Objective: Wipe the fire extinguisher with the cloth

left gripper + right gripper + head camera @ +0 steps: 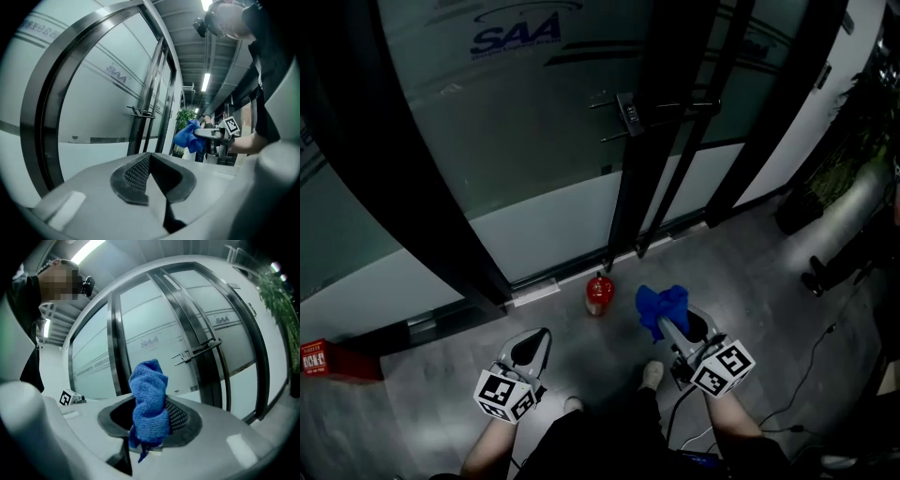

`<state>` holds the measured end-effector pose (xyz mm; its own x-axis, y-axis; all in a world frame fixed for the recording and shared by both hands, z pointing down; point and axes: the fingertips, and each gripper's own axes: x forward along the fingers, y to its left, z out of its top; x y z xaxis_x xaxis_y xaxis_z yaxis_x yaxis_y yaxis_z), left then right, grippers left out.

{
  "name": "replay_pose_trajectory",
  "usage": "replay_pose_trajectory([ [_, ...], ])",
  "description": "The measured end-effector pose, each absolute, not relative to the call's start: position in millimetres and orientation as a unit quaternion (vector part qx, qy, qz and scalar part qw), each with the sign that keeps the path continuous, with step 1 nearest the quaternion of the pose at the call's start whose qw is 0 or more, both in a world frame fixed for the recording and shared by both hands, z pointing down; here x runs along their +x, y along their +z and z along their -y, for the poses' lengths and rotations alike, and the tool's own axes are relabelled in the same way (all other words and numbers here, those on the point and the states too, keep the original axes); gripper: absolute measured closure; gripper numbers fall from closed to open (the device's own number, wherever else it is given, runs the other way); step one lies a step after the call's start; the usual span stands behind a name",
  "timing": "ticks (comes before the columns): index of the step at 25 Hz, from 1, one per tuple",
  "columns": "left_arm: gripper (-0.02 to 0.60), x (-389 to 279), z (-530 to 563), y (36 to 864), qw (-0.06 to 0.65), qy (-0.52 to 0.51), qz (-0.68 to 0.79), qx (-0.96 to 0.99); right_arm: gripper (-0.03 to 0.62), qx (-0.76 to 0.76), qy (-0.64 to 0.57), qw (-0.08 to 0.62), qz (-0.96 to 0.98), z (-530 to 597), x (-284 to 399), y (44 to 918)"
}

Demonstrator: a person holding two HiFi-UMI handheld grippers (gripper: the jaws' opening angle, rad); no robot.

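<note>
A: Which step?
B: Pre-wipe, I'd say. Right gripper point(666, 325) clamped on blue cloth point(661, 302); left gripper point(533, 342) shut, empty.
A: Fire extinguisher point(599, 293)?
B: On floor at glass door's point(544, 141) foot, well below both. Upright, long axis vertical, top up. Next: bring cloth down onto it.

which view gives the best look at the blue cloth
The right gripper view: the blue cloth fills the centre, bunched upright and pinched by the right gripper. The head view shows it small at that gripper's tip; the left gripper view shows it small and far off.
</note>
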<state>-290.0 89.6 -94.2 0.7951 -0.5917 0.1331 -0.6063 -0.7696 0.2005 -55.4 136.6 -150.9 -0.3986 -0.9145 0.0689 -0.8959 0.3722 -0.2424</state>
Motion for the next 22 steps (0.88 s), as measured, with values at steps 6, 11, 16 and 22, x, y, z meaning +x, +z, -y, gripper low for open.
replay_pose_trajectory([
  [6,0.575,-315.6,-98.1,-135.5,0.101,0.008,0.343,0.934,0.450,-0.550,-0.047,0.032,-0.833,-168.8,-58.1,-208.3],
  [11,0.575,-324.4,-122.9,-146.5,0.109,-0.009,0.376,0.920,0.450,-0.547,-0.039,0.024,-0.836,-201.1,-51.6,-208.2],
  [16,0.575,-300.3,-137.6,-162.6,0.090,-0.030,0.385,0.918,0.450,-0.541,-0.051,0.025,-0.839,-213.1,-31.4,-202.1],
  [22,0.575,-257.5,-153.7,-163.6,0.085,-0.029,0.388,0.917,0.450,-0.535,-0.069,0.043,-0.841,-216.0,-10.6,-191.3],
])
